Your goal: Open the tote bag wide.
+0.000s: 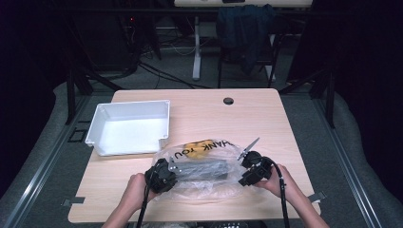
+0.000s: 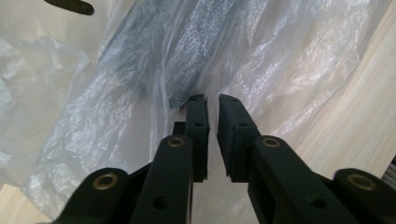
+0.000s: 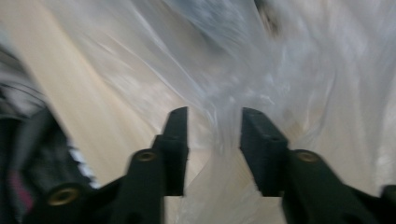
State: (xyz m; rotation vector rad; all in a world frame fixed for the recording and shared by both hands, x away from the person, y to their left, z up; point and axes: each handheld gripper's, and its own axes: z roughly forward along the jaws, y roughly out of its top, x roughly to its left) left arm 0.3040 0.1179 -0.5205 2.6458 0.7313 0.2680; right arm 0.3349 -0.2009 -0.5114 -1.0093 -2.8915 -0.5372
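High view: one plastic bag (image 1: 202, 166), two grippers, perhaps gripping.

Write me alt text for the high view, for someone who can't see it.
A person's two hands hold the left gripper and right gripper at opposite ends of a clear plastic bag with a dark object inside, on a wooden table. A white tray sits behind, to the left.

A shallow white rectangular plastic tray (image 1: 102, 124) sits on the left half of the light wooden table (image 1: 266, 118), and a dark jacket (image 1: 244, 23) hangs beyond the table's far edge.
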